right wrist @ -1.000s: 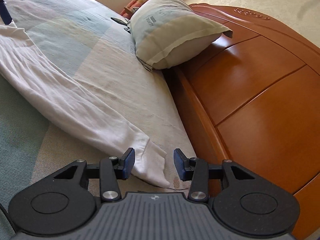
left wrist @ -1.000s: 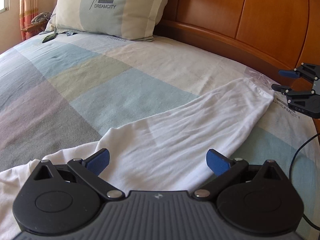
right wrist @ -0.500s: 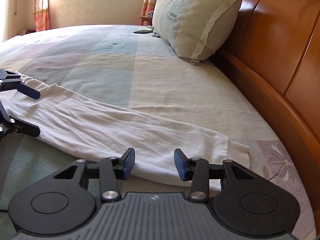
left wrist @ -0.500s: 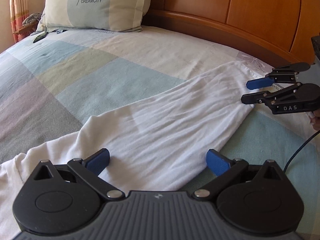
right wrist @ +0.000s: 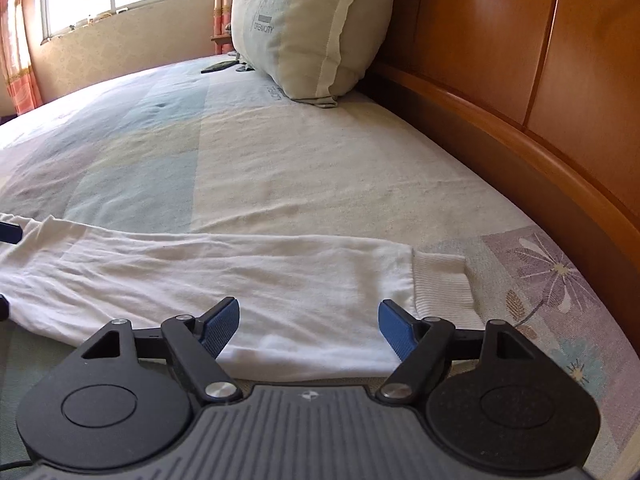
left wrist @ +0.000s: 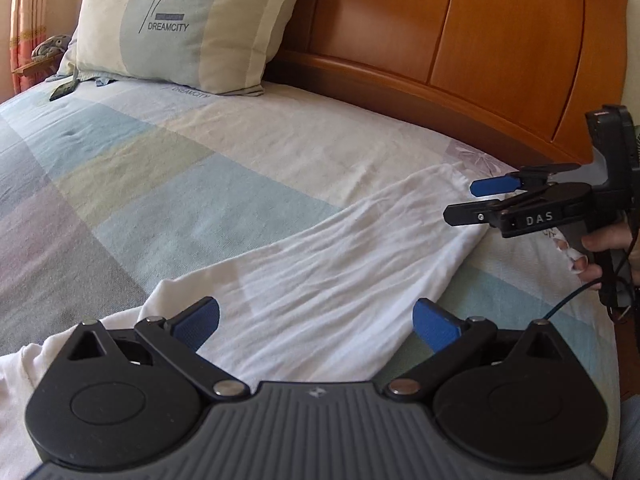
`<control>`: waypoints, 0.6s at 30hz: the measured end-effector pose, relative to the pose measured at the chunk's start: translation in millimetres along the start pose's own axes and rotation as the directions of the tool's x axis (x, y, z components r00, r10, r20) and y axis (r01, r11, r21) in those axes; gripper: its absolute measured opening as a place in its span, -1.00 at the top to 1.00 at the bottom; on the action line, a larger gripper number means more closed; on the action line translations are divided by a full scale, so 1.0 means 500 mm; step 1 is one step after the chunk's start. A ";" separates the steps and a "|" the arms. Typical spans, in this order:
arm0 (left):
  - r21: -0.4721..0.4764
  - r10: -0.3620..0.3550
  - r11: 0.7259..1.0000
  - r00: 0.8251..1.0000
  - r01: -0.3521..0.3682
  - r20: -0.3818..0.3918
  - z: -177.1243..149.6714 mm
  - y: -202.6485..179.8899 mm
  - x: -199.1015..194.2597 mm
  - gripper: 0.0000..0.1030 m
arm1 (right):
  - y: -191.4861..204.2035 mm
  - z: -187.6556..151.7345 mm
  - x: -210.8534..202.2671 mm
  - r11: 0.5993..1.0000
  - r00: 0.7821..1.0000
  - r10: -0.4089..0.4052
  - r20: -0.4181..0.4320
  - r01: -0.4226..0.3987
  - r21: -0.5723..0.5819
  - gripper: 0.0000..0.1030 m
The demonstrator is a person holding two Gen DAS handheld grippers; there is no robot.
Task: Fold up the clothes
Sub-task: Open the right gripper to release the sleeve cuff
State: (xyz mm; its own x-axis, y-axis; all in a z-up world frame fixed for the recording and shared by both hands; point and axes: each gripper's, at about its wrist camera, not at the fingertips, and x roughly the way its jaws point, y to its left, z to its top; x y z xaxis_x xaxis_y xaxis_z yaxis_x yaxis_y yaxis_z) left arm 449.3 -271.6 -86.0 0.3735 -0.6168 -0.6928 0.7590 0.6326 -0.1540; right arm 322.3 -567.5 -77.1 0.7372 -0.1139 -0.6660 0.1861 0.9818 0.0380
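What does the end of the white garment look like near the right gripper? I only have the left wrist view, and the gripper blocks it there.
Observer: In the right wrist view the white garment ends in a ribbed cuff, lying flat on the bedsheet.
Operator: Is the right gripper holding it?
Observer: No. The right gripper has just been opening. Its jaws stand wide with cloth under the gap, and the pads are not pressing on it.
Operator: Where is the cuff relative to it?
Observer: Just past the right-hand finger, beside a flower print on the sheet.

Bed (right wrist: 280,168): white garment (right wrist: 200,280), pillow (right wrist: 304,28)
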 end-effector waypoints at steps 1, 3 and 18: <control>-0.021 0.005 1.000 1.000 -0.005 -0.014 -0.003 0.009 0.013 -0.98 | 0.005 0.004 0.000 0.999 0.999 0.029 0.012 -0.030 0.015 -0.77; -0.062 0.016 0.998 1.000 -0.018 -0.025 -0.009 0.025 0.034 -0.98 | 0.013 0.004 0.016 0.999 0.999 0.025 -0.020 -0.024 0.022 -0.79; -0.088 -0.070 0.994 0.997 0.072 0.028 0.038 0.032 -0.011 -0.98 | -0.022 -0.002 0.031 0.998 0.989 -0.068 -0.129 0.068 -0.009 -0.77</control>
State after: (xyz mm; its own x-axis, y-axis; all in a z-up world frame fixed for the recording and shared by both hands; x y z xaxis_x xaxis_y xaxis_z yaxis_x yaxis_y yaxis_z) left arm 469.4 -267.2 -71.5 0.3342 -0.6722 -0.6606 0.7341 0.6253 -0.2649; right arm 330.9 -579.9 -88.9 0.6328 -0.1602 -0.7576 0.2300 0.9731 -0.0137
